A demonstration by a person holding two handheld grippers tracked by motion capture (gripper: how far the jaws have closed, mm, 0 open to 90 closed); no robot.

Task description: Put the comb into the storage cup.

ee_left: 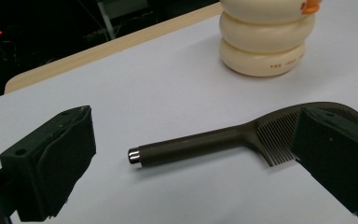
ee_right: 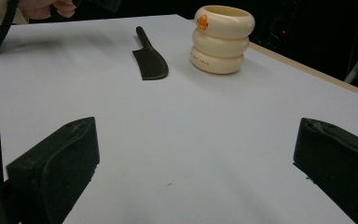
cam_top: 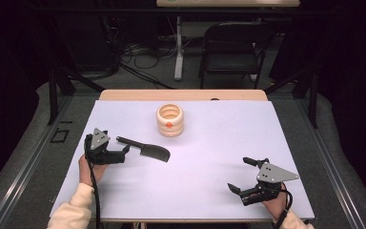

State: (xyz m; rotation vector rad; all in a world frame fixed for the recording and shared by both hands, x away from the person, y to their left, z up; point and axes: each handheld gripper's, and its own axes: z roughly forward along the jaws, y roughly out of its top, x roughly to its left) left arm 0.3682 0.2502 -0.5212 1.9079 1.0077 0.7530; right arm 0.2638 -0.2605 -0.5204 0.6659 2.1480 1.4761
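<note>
High view: nearest the camera, the right gripper [cam_top: 236, 181] sits at the near right of the white sheet [cam_top: 219, 143], jaws spread wide and holding nothing. The left gripper [cam_top: 126, 151] lies at the near left, its tips just beside the handle of the dark comb [cam_top: 145, 150], which rests flat left of centre. A cream ringed cup [cam_top: 170, 119] stands upright beyond the comb.

Left gripper view: jaws wide apart; the comb [ee_left: 223, 137] lies on the sheet between them, untouched by the left jaw; contact at the right jaw cannot be told. The cup [ee_left: 265, 39] stands far right.

Right gripper view: jaws wide over bare sheet; comb [ee_right: 149, 58] and cup [ee_right: 221, 39] lie well beyond.
</note>
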